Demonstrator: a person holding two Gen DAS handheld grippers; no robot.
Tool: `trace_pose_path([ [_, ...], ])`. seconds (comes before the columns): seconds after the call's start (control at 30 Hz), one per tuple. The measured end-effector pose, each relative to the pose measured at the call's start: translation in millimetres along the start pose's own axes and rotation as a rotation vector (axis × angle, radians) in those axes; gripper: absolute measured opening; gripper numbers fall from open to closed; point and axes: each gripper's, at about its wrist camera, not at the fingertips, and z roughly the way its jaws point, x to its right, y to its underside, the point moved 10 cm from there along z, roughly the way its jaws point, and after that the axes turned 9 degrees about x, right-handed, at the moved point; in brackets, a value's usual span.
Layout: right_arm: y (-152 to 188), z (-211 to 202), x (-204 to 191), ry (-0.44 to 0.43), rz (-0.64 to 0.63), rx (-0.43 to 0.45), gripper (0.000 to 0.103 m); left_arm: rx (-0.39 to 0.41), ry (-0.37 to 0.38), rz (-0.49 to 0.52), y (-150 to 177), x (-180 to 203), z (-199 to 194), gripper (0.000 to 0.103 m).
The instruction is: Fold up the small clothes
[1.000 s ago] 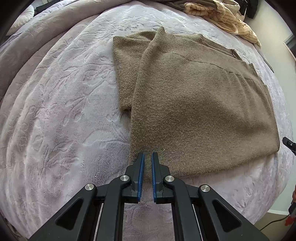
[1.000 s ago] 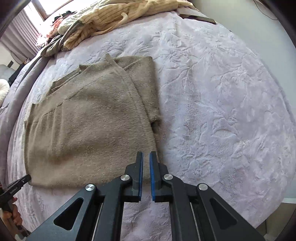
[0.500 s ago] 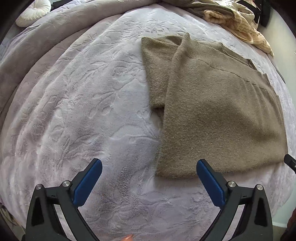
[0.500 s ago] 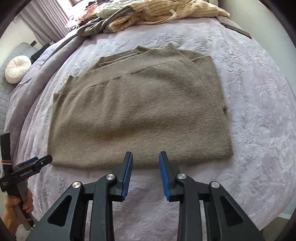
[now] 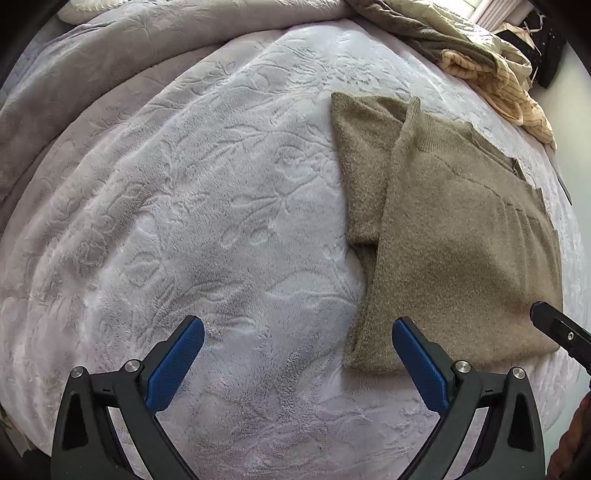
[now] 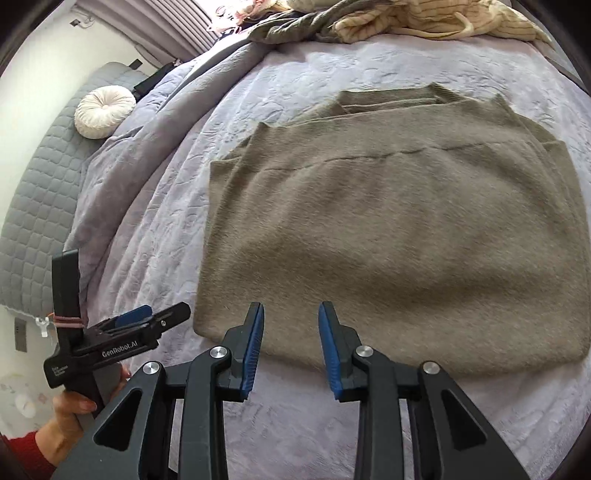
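While both grippers hang over it, the bed (image 5: pixel 192 206) fills each view, covered by a pale lilac plush blanket (image 6: pixel 295 435) with an embossed leaf pattern. A grey quilt (image 5: pixel 110 48) lies bunched along the far-left edge in the left view. At the far edge sits a heap of clothes (image 6: pixel 406 18), striped cream pieces over darker ones.

The sweater (image 6: pixel 399 236), brown knit, lies flat on the blanket, partly folded: body a rough rectangle, hem toward the near edge, collar toward the far edge. One sleeve (image 5: pixel 360 173) is folded under along the sweater's left side, its outer part showing beside the body.

A round white cushion (image 6: pixel 105 110) rests on a grey padded surface off the bed's left side.

Left gripper (image 5: pixel 295 354): jaws spread wide, nothing between them but bare blanket. Its right finger (image 5: pixel 417 354) stands over the sweater's near-left corner; contact cannot be told. A hand (image 6: pixel 70 413) with a red sleeve holds its handle.

Right gripper (image 6: pixel 291 343): jaws partly apart, gripping nothing, tips over the sweater's hem near the middle of the near edge. Whether the tips touch the knit cannot be told.
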Motion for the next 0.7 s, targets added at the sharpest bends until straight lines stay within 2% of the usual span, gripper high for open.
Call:
trace_pose_path([
  [0.1,-13.8,21.6,-15.6,-0.035,0.017,-0.011,0.033,0.012,0.016,-0.008,-4.9,-3.8,5.0,0.102],
  [0.2,-41.1,46.8,-30.4,-0.034,-0.021,0.01,0.027,0.026,0.0,-0.002,-7.4,-15.0,10.4,0.102],
  [0.27,-60.0,68.3,-40.3,-0.045,-0.032,0.016,0.013,0.021,-0.014,0.002,-11.1,-23.4,16.1,0.102],
  [0.3,-68.7,80.8,-44.2,-0.046,-0.033,0.014,0.011,0.027,-0.033,0.007,-14.5,-26.6,18.0,0.102],
  [0.37,-82.8,102.4,-50.6,-0.031,-0.048,0.021,0.01,0.055,-0.061,0.018,-19.4,-36.1,20.8,0.102],
  [0.43,-93.1,127.0,-56.6,-0.022,-0.077,0.02,0.01,0.063,-0.059,0.009,-21.0,-46.6,19.9,0.102],
  [0.57,-79.1,171.0,-71.4,-0.017,-0.133,-0.059,0.01,0.037,-0.037,-0.048,-24.1,-65.7,29.5,0.102],
  [0.63,-74.3,172.3,-84.2,-0.003,-0.202,-0.054,0.01,0.031,-0.053,-0.051,-26.6,-54.4,28.7,0.102],
  [0.67,-70.9,170.9,-92.9,-0.04,-0.221,-0.065,0.01,0.03,-0.065,-0.044,-28.3,-56.8,30.7,0.102],
  [0.7,-65.4,169.5,-103.3,-0.118,-0.21,-0.097,0.01,0.031,-0.075,-0.036,-30.1,-57.1,31.2,0.102],
])
